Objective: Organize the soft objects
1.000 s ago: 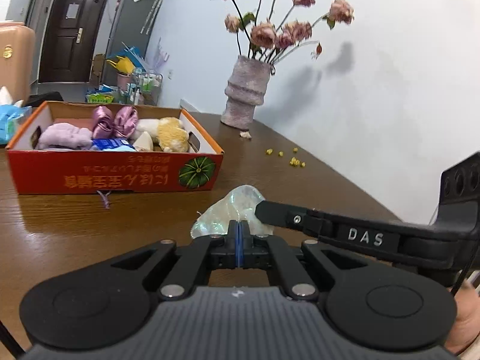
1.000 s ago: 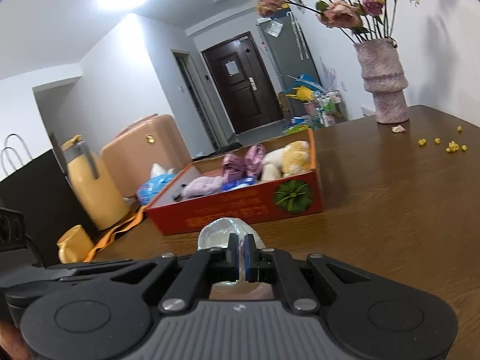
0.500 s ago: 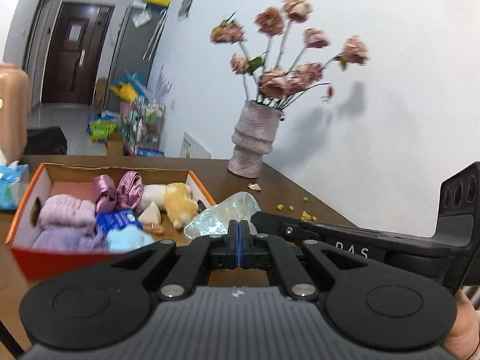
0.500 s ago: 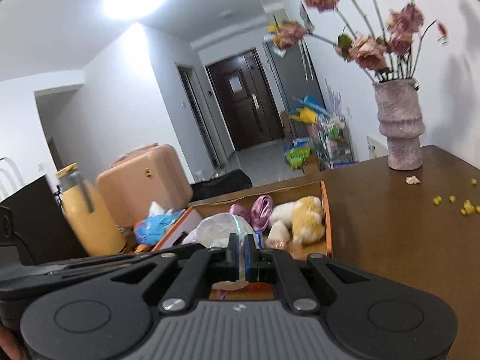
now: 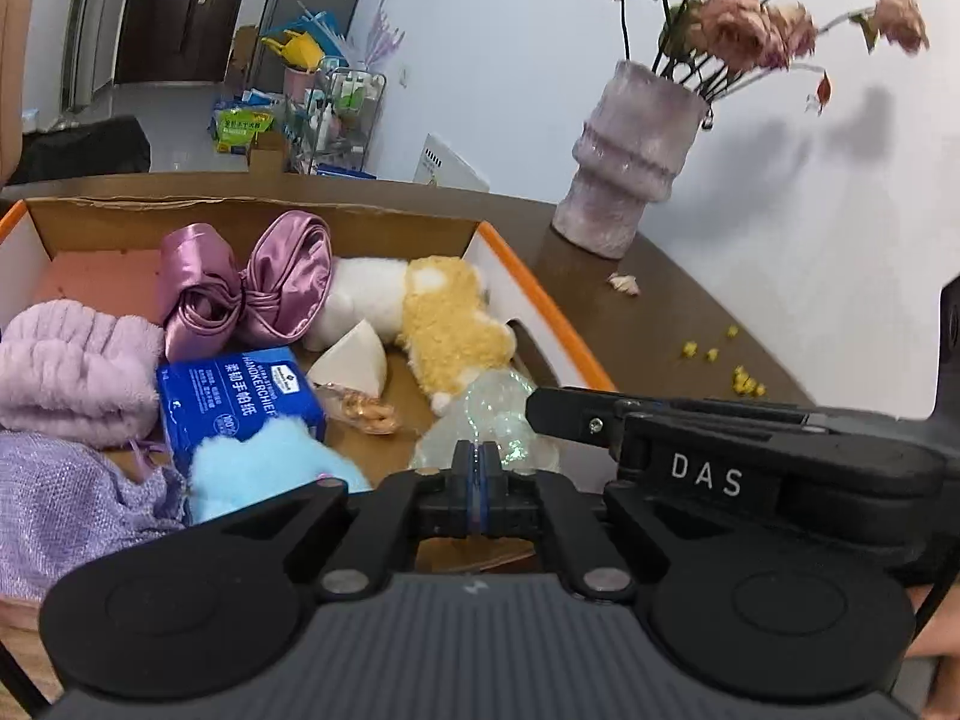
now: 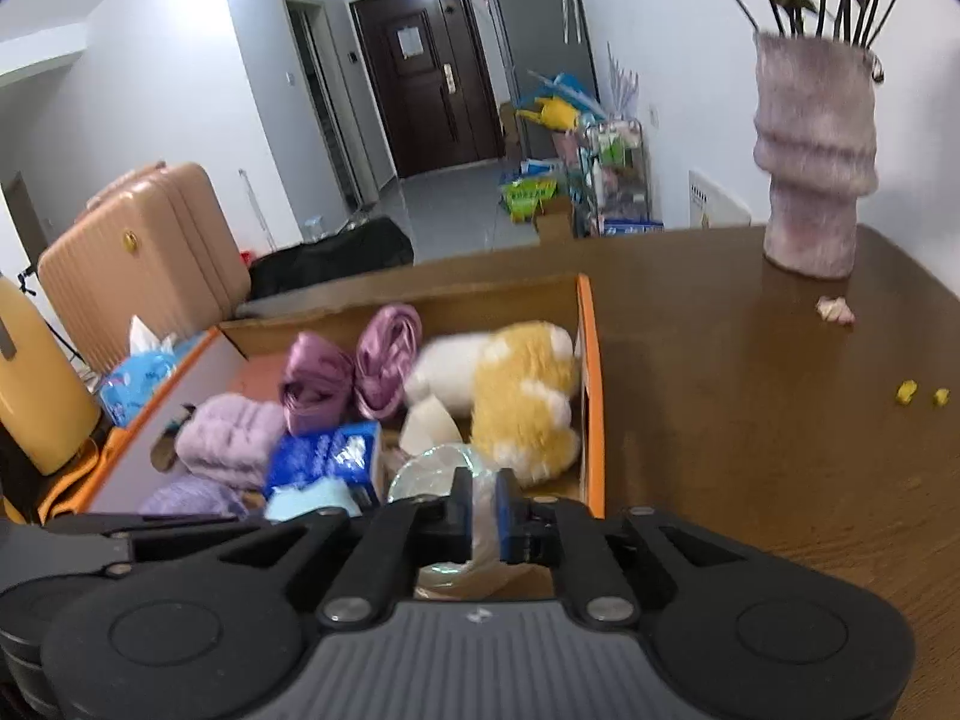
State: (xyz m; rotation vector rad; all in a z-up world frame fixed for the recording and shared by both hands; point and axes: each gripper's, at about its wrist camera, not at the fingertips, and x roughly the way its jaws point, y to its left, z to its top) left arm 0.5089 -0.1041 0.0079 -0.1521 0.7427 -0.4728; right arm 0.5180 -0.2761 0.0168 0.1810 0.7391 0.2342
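Both tongs (image 5: 478, 468) (image 6: 482, 510) on iridescent pouch (image 5: 492, 420) above box (image 5: 540, 306).

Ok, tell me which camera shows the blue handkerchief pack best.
The left wrist view: the blue handkerchief pack lies face-up in the box with its white label readable. The right wrist view shows it smaller, blurred and partly covered by the light blue fluffy item.

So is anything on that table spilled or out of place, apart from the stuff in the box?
Yes. Small yellow crumbs lie scattered on the wooden table right of the cardboard box, and a pale fallen petal sits near the base of the vase. Both look like bits shed from the dried flowers.
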